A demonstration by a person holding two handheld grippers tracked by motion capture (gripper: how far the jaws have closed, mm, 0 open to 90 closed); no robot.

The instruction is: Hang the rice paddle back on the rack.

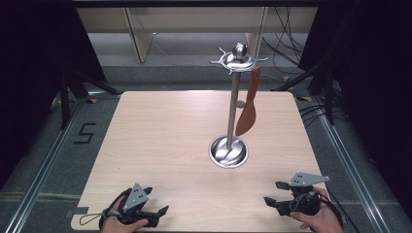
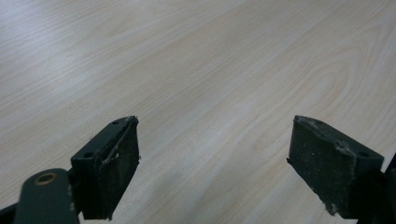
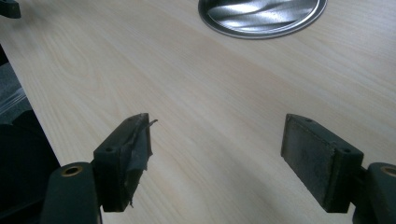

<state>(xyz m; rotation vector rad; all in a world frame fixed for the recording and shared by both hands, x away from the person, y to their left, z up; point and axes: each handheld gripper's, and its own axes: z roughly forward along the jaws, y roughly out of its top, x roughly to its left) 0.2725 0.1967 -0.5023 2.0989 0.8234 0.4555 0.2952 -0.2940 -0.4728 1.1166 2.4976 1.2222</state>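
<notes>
Pale wood-grain table (image 1: pixel 160 145), square with rounded corners, on a grey floor with dark drapes to either side; a black figure "5" (image 1: pixel 85 133) is marked on the floor beside the table's left edge.

Item 1: metal stand (image 1: pixel 233 102), right of the table's centre. Round shiny base, upright pole, hooked crown with a ball on top. The base also shows at the top edge of the right gripper view (image 3: pixel 261 16).

Item 2: red-brown spatula (image 1: pixel 248 104), hanging from a hook on the right side of the crown, blade down, clear of the table.

Item 3: left gripper (image 1: pixel 160 213), at the near edge towards the left corner, held low in a hand (image 1: pixel 116 221) and pointing right. Jaws wide apart with bare wood between them (image 2: pixel 212 158); nothing held.

Item 4: right gripper (image 1: pixel 273 194), near the near right corner, held in the other hand (image 1: pixel 320 221) and pointing left. Jaws wide apart (image 3: pixel 217 154); nothing held. Both grippers well apart from the stand.
</notes>
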